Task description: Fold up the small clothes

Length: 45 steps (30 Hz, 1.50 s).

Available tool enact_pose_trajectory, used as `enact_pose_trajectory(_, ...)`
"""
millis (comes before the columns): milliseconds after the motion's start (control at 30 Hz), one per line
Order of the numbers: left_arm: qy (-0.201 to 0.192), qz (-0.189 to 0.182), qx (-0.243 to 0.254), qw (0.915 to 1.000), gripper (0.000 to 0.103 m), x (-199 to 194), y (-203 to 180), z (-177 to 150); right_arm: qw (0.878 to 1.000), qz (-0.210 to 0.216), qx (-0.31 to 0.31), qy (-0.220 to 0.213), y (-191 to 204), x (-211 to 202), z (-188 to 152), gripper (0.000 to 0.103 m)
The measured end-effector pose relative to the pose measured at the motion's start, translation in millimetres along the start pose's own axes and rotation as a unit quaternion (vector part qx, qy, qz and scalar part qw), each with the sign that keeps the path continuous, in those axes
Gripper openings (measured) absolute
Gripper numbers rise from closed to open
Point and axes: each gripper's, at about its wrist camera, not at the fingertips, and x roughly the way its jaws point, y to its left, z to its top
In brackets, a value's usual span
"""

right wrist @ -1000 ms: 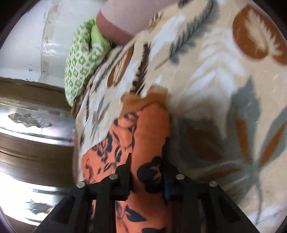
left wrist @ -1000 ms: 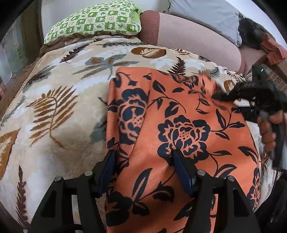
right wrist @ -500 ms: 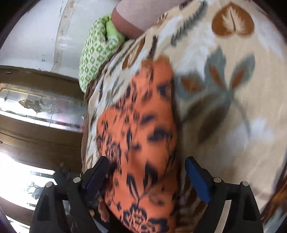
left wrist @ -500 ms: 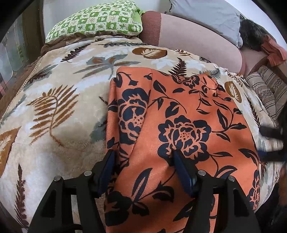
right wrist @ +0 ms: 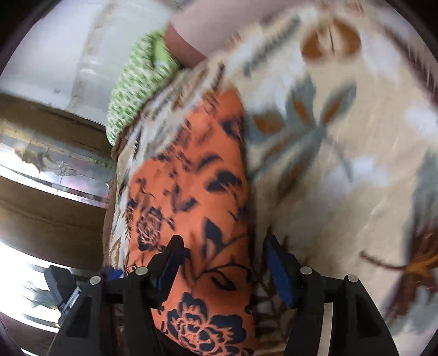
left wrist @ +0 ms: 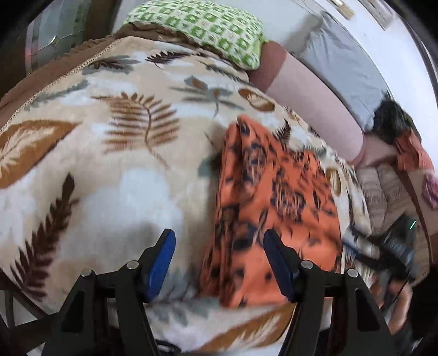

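Note:
An orange garment with dark blue flowers (left wrist: pixel 273 197) lies folded flat on a leaf-patterned blanket (left wrist: pixel 109 164). It also shows in the right wrist view (right wrist: pixel 197 191). My left gripper (left wrist: pixel 219 241) is open and empty above the garment's near left edge. My right gripper (right wrist: pixel 221 246) is open and empty above the garment's right edge. The right gripper shows blurred at the far right of the left wrist view (left wrist: pixel 397 246).
A green checked pillow (left wrist: pixel 208 24) and a pink bolster (left wrist: pixel 309 90) lie at the back of the bed. A grey pillow (left wrist: pixel 350 63) and striped cloth (left wrist: pixel 383 191) lie at the right. A wooden glass-panelled door (right wrist: pixel 41 164) stands beside the bed.
My right gripper opened, let go of the garment's edge and drew back. My left gripper pulled back and swung left off the garment. The garment now lies folded narrower.

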Motion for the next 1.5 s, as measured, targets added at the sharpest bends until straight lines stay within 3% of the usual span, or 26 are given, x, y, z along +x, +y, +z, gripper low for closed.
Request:
enact_pose_trajectory(67, 0.013, 0.020, 0.028, 0.9993, 0.067, 8, -5, -11, 0.999, 0.016, -0.041, -0.012, 24, -11, -1, 0.064)
enact_pose_trajectory(133, 0.044, 0.060, 0.056, 0.9957, 0.057, 25, -7, -19, 0.997, 0.027, -0.079, -0.003, 45, -7, -3, 0.066)
enact_pose_trajectory(200, 0.051, 0.065, 0.056, 0.9950, 0.055, 31, -5, -24, 0.995, 0.024, -0.090, 0.030, 53, 18, -6, 0.071)
enact_pose_trajectory(233, 0.052, 0.060, 0.058, 0.9952, 0.049, 27, -7, -22, 0.994, -0.001, -0.082, 0.067, 46, 39, -7, 0.071)
enact_pose_trajectory(333, 0.039, 0.045, 0.073, 0.9956, 0.044, 13, -17, -12, 0.994, -0.008, -0.085, 0.067, 43, 48, -5, 0.071)
enact_pose_trajectory(367, 0.028, 0.027, 0.075, 0.9964, 0.046, 6, -20, -5, 0.994, -0.011, -0.090, 0.069, 45, 46, -6, 0.071)
enact_pose_trajectory(433, 0.015, -0.013, 0.067, 0.9975, 0.068, 2, -22, 16, 0.993, -0.012, -0.097, 0.072, 48, 48, -7, 0.072)
enact_pose_trajectory(533, -0.003, -0.043, 0.060, 0.9973, 0.071, 15, -27, 53, 0.995, 0.012, -0.077, 0.067, 38, 48, -5, 0.072)
enact_pose_trajectory(667, 0.032, -0.084, 0.021, 0.9957, 0.071, 66, -29, 104, 0.995, 0.027, -0.071, 0.063, 30, 45, -8, 0.072)
enact_pose_trajectory(767, 0.076, -0.065, 0.005, 0.9950, 0.054, 111, -30, 120, 0.995, 0.031, -0.072, 0.062, 30, 44, -9, 0.072)
enact_pose_trajectory(800, 0.088, -0.056, 0.001, 0.9945, 0.042, 122, -29, 122, 0.995, 0.033, -0.070, 0.063, 29, 42, -10, 0.072)
enact_pose_trajectory(867, 0.092, -0.061, -0.004, 0.9939, 0.034, 130, -25, 122, 0.995, 0.038, -0.068, 0.063, 28, 43, -10, 0.072)
enact_pose_trajectory(933, 0.084, -0.051, 0.017, 0.9950, 0.020, 129, -30, 125, 0.995, 0.041, -0.068, 0.064, 27, 43, -10, 0.072)
enact_pose_trajectory(1000, 0.078, -0.020, 0.076, 0.9939, 0.019, 129, -48, 127, 0.995, 0.040, -0.073, 0.063, 27, 44, -11, 0.072)
enact_pose_trajectory(1067, 0.080, 0.002, 0.126, 0.9888, 0.021, 132, -59, 124, 0.995, 0.036, -0.075, 0.062, 28, 43, -13, 0.072)
enact_pose_trajectory(1167, 0.060, 0.003, 0.111, 0.9920, 0.033, 116, -52, 120, 0.995, 0.040, -0.067, 0.066, 28, 41, -12, 0.072)
enact_pose_trajectory(1267, -0.007, 0.043, 0.114, 0.9926, 0.058, 72, -51, 106, 0.994, 0.019, -0.081, 0.068, 38, 35, -8, 0.071)
enact_pose_trajectory(1333, -0.047, 0.046, 0.111, 0.9916, 0.074, 44, -51, 93, 0.992, -0.017, -0.115, 0.056, 52, 29, -7, 0.072)
enact_pose_trajectory(1500, -0.072, 0.064, 0.126, 0.9873, 0.075, 9, -61, 49, 0.979, -0.095, -0.179, 0.013, 84, 17, 0, 0.072)
